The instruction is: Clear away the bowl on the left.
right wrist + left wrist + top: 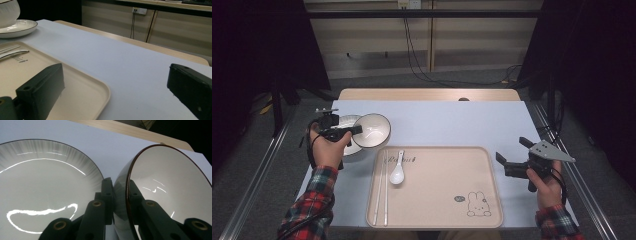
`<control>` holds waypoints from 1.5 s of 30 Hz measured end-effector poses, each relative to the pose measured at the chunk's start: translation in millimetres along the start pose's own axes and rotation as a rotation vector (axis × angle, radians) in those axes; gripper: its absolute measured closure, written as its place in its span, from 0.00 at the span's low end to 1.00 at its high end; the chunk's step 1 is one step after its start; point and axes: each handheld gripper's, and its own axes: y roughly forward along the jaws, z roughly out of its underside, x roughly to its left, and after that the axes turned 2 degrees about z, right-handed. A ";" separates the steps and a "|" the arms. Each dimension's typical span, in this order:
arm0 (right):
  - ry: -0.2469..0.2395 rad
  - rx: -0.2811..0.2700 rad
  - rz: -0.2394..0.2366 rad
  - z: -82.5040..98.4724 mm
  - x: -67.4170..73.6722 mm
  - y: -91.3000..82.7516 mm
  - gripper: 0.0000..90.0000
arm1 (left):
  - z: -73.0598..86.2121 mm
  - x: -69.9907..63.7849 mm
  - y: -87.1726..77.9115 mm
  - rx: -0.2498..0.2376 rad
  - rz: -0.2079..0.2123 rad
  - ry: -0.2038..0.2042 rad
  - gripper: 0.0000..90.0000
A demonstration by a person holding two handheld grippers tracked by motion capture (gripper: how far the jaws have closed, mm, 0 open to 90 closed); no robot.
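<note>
My left gripper (357,130) is shut on the rim of a white bowl (373,130) with a dark edge. In the left gripper view one jaw sits outside the bowl's wall and the other inside, with my left gripper (120,187) pinching the bowl (172,182) tilted on its side. Just left of it lies a white ribbed plate (42,182), which the hand partly hides in the high view (352,146). My right gripper (512,149) hovers open to the right of the beige tray (437,200); between its jaws (116,72) there is nothing.
A white spoon (397,173) and a pair of chopsticks (382,190) lie on the tray's left side. A rabbit drawing (477,205) marks its front right corner. The tray's corner (100,87) lies just below the right jaws. Bare table top (452,122) stretches behind the tray.
</note>
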 end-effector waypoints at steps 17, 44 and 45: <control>-0.004 0.001 0.001 0.3 -0.3 0.3 0.01 | 10.5 -33.0 3.8 0.026 0.096 0.062 0.90; -0.012 0.001 0.000 0.5 0.6 1.8 0.01 | 35.9 -74.8 8.9 0.146 0.240 0.182 0.90; -0.010 0.003 -0.003 0.4 0.7 1.8 0.01 | 36.9 -75.8 8.9 0.151 0.241 0.189 0.90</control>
